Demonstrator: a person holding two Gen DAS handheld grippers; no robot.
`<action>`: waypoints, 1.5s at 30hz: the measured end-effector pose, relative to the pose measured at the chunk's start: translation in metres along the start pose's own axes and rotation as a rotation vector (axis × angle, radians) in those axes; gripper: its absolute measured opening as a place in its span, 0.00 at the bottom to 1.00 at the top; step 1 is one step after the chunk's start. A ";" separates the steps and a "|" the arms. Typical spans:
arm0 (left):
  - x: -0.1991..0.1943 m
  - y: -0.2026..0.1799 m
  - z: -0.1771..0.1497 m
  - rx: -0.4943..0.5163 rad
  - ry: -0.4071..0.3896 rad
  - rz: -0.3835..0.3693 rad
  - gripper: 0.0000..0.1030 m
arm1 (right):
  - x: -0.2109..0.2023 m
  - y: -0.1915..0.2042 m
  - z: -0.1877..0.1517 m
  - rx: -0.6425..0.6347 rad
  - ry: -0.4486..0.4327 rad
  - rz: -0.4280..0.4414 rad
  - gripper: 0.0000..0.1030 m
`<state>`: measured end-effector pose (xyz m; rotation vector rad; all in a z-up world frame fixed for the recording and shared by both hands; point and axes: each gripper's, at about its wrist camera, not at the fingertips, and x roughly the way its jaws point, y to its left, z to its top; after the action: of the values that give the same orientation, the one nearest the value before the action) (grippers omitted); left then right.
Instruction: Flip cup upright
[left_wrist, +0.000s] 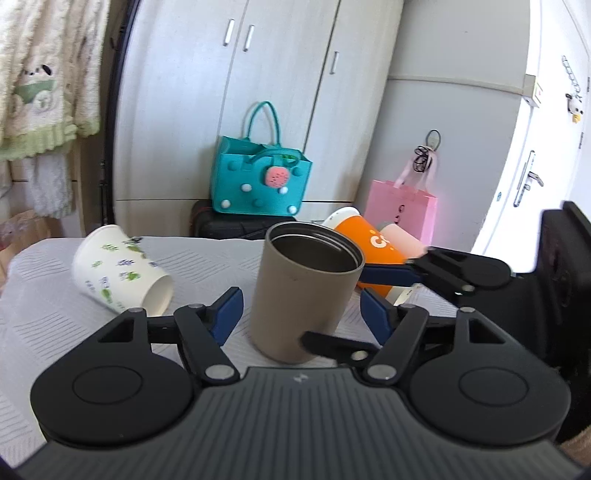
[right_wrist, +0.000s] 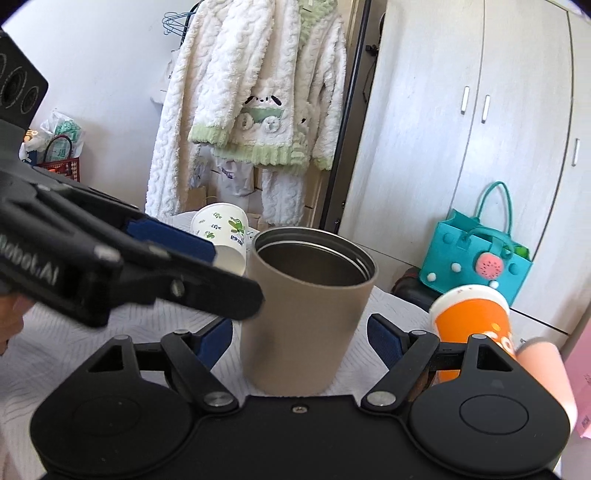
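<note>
A tan metal cup (left_wrist: 301, 291) stands upright, mouth up, on the white tablecloth (left_wrist: 48, 306). It also shows in the right wrist view (right_wrist: 306, 317). My left gripper (left_wrist: 301, 314) is open, its blue pads either side of the cup with gaps. My right gripper (right_wrist: 299, 339) is open too, straddling the same cup from another side. The right gripper's fingers (left_wrist: 391, 275) show beside the cup in the left view; the left gripper's fingers (right_wrist: 166, 240) show at the left in the right view.
A white paper cup with green prints (left_wrist: 118, 273) lies on its side at the left. An orange cup (left_wrist: 369, 240) and a pink cup (left_wrist: 402, 240) lie at the right. A teal bag (left_wrist: 258, 177), a pink bag (left_wrist: 402, 206) and wardrobes stand behind the table.
</note>
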<state>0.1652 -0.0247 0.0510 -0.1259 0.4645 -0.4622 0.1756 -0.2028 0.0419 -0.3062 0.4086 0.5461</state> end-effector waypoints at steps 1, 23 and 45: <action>-0.003 -0.001 -0.001 0.001 -0.003 0.008 0.68 | -0.005 0.001 -0.001 0.005 -0.009 -0.018 0.81; -0.100 -0.030 -0.017 0.056 -0.047 0.262 0.78 | -0.112 0.050 -0.007 0.089 -0.120 -0.188 0.81; -0.126 -0.039 -0.047 0.016 -0.034 0.370 0.99 | -0.143 0.059 -0.040 0.256 -0.105 -0.412 1.00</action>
<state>0.0277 -0.0022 0.0685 -0.0309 0.4389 -0.1003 0.0201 -0.2330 0.0609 -0.1079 0.2980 0.1030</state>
